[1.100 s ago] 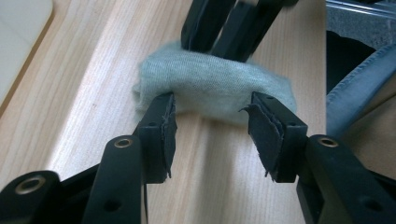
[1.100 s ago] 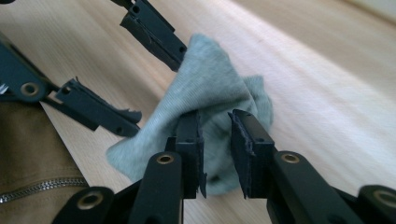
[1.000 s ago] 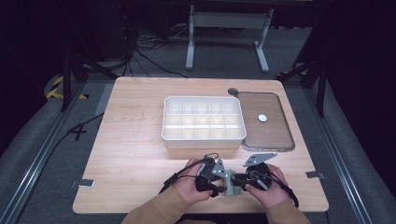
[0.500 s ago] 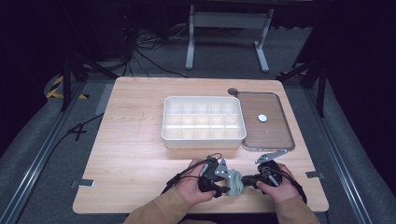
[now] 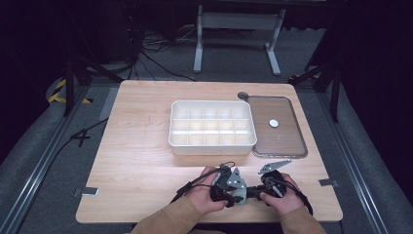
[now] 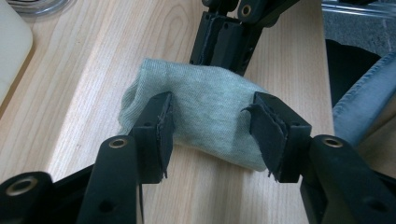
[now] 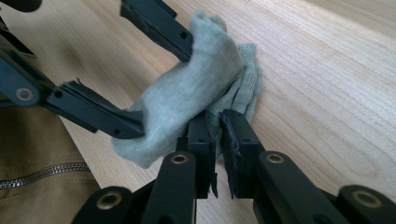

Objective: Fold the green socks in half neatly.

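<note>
A grey-green sock, loosely rolled (image 5: 240, 196), lies on the wooden table (image 5: 146, 161) near its front edge, between the person's two hands. My left gripper (image 6: 212, 128) straddles the roll (image 6: 205, 107) and its pads press on both sides. Its jaws have just been opening a little, with the sock still between them. My right gripper (image 7: 218, 135) comes in from the opposite side. Its jaws have been closing and are now nearly together, pinching a fold of the sock (image 7: 187, 93). The left gripper's fingers (image 7: 159, 23) grip the roll's ends in the right gripper view.
A white compartment box (image 5: 212, 141) stands mid-table. To its right lies a brown lid (image 5: 287, 141) with a small white disc (image 5: 273, 123) on it. The table's front edge is right behind the hands, with tan sleeves (image 5: 170, 219) over it.
The right gripper has sunk slightly toward the table and closed on the sock's fold. The left hand has hardly moved.
</note>
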The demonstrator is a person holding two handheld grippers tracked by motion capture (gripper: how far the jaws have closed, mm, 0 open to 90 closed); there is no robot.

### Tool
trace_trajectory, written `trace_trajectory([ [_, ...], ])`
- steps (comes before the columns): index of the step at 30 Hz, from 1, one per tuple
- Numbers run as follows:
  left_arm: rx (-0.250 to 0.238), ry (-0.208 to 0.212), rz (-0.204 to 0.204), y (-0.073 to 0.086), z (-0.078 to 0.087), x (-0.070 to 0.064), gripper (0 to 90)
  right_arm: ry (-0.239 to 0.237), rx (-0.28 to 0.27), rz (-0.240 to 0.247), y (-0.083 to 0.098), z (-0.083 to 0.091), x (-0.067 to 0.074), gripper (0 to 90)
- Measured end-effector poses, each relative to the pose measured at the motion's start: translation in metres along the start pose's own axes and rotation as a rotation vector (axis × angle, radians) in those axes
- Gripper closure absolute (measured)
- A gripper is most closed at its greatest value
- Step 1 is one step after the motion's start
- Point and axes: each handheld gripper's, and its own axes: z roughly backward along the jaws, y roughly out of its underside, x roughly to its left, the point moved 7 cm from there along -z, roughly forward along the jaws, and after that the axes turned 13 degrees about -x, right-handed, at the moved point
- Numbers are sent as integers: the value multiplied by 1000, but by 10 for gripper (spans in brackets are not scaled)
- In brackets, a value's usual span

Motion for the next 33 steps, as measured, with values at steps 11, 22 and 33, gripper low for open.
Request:
trace_trajectory([
  [11,26,-20,0,-1,-1,0,476,37,-124,-22,-22,23,1,597],
  [22,42,-25,-6,-1,0,0,456,34,-100,-41,-16,3,0,530],
  [33,16,-45,11,3,17,3,400,-45,-91,-108,-10,-11,-3,582],
])
